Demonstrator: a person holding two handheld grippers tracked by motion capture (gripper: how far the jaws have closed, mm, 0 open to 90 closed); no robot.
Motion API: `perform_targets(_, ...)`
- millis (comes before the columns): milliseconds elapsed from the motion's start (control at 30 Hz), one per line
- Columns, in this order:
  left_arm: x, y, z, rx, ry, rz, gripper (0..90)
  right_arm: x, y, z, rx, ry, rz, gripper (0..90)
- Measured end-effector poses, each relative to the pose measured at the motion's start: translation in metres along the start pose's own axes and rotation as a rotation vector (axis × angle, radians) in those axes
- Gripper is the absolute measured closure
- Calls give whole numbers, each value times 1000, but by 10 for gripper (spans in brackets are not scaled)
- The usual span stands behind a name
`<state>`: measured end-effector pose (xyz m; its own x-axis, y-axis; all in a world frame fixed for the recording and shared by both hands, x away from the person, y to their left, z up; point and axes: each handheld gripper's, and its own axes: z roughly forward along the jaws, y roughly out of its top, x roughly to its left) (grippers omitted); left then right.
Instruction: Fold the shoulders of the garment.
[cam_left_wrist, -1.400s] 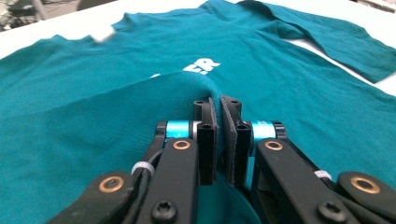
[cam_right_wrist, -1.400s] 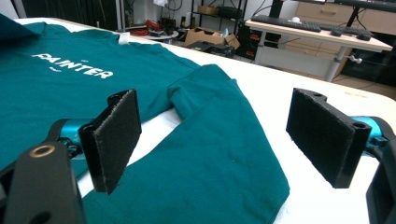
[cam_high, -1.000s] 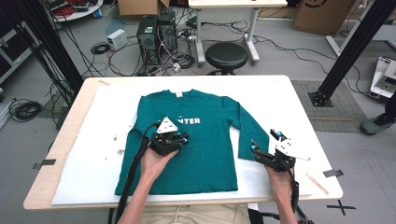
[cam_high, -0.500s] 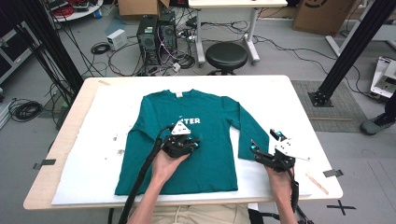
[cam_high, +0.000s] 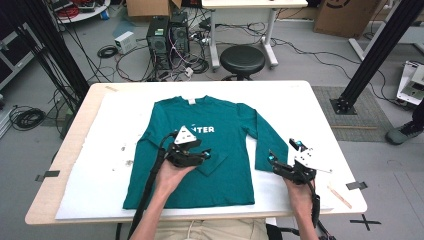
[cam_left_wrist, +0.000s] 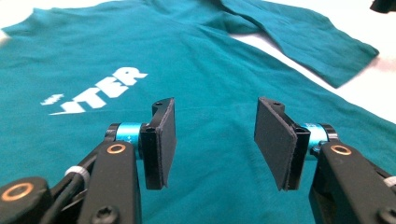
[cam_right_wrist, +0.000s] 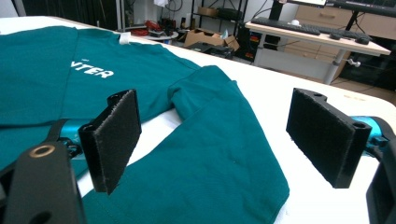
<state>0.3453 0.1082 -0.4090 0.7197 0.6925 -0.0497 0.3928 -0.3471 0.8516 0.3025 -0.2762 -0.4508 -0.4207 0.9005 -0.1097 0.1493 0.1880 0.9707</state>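
Since the earlier frames, the left sleeve of the teal long-sleeved cotton shirt (cam_high: 200, 150) has been carried inward across the chest, and its cuff now lies as a folded flap on the shirt front, while the left gripper (cam_high: 202, 156) has shifted from the left part of the shirt towards its middle and its jaws have just been opening with nothing between them. White block lettering runs across the chest, partly covered in the high view, and a small white label sits at the neckline. Spread flat and face up, the garment lies on a white sheet (cam_high: 100, 185) that covers the pale wooden table (cam_high: 65, 165), its collar pointing away from the person. In the left gripper view the shirt front lies under and beyond the two black pads (cam_left_wrist: 164, 140), which stand well apart above the fabric without pressing on it. On the other side, the unfolded sleeve (cam_right_wrist: 219, 158) stretches out below the right gripper (cam_high: 284, 158), whose jaws gape wide, the cuff lying between and beneath them, ungripped.
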Motion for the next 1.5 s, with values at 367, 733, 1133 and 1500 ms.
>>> perform_targets(367, 48, -22, -70, -57, 119, -48, 398, -3, 1, 2, 15, -10, 22, 181)
perform_targets(733, 101, -76, -131, -166, 299, -157, 351, -5, 1, 3, 24, -10, 39, 181)
perform_targets(1133, 126, -122, -166, -306, 445, -233, 316, -4, 1, 3, 36, 9, 46, 181)
perform_targets(1500, 122, -134, -155, -312, 468, -207, 301, -6, 2, 4, 36, 28, 37, 181)
